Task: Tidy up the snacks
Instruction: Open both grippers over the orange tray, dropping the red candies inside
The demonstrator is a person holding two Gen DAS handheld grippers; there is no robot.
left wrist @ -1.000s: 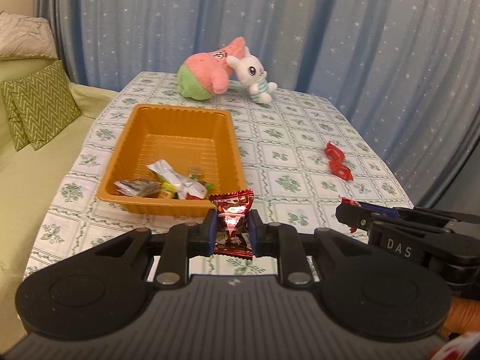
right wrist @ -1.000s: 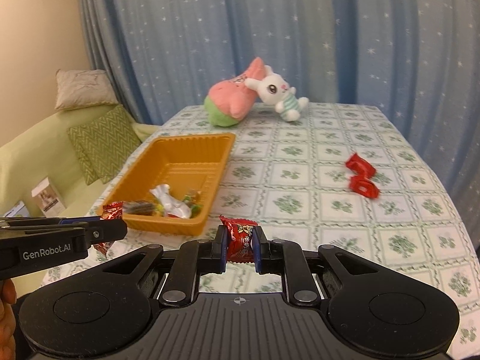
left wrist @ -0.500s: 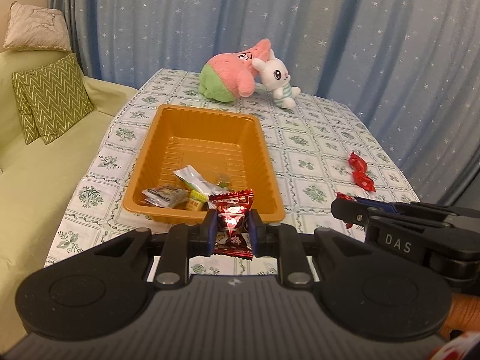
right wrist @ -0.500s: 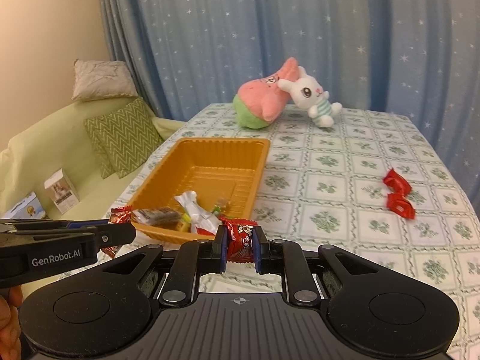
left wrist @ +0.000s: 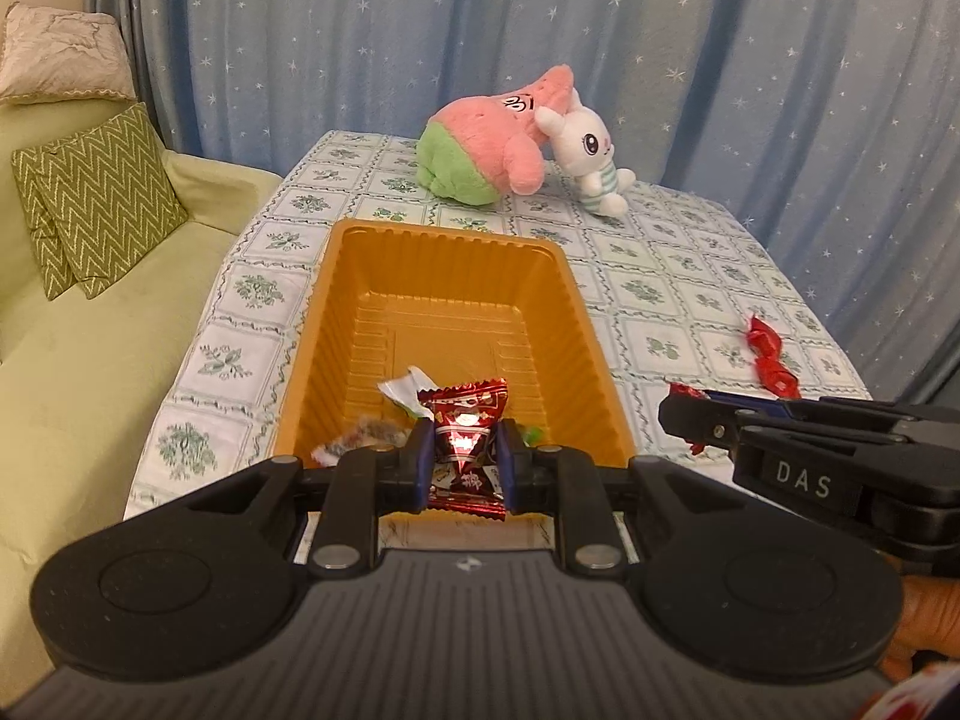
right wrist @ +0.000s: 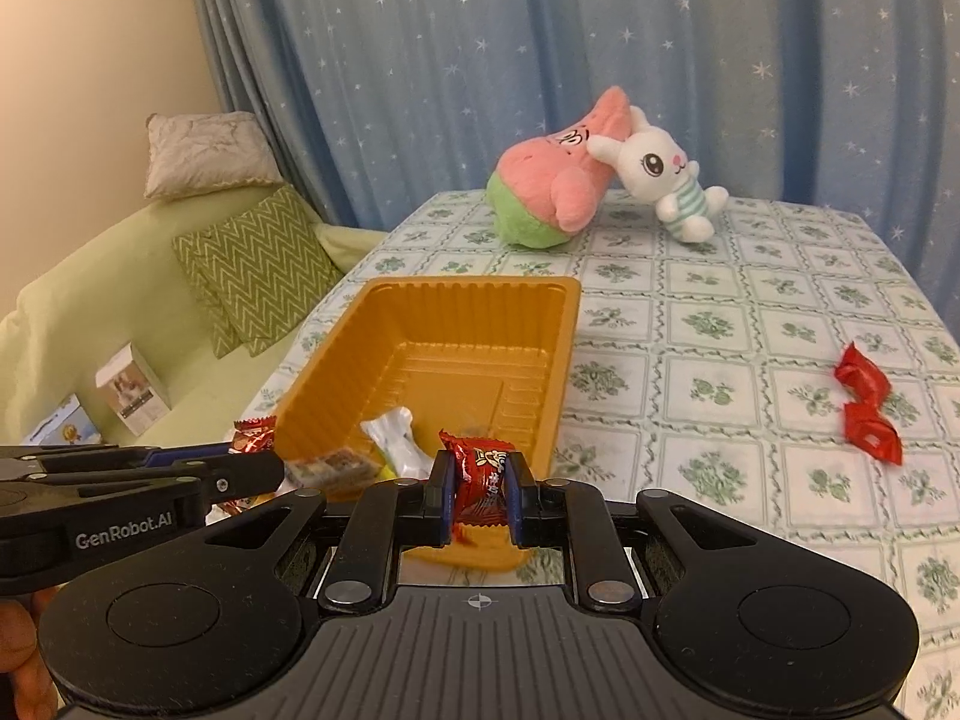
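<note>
An orange tray (left wrist: 456,240) (right wrist: 558,354) sits on the floral tablecloth with several wrapped snacks at its near end. My left gripper (left wrist: 462,450) is shut on a dark red snack packet (left wrist: 465,426), held over the tray's near rim. My right gripper (right wrist: 478,483) is shut on a red snack packet (right wrist: 483,477), also at the near rim, a little right of the left one. Each gripper shows in the other's view: the right gripper (left wrist: 684,420) at the right edge, the left gripper (right wrist: 264,468) at the left edge. Two red candies (left wrist: 768,354) (right wrist: 864,402) lie on the cloth to the right.
A pink and green plush (left wrist: 486,150) (right wrist: 558,186) and a white bunny plush (left wrist: 591,156) (right wrist: 666,180) lie at the table's far end before a blue curtain. A green sofa with zigzag cushions (left wrist: 96,198) (right wrist: 258,264) stands left of the table, small boxes (right wrist: 132,390) beside it.
Both grippers have carried their packets from the table's near edge leftward and forward to the tray's near rim. The tray now sits centred ahead. Both grips stay the same.
</note>
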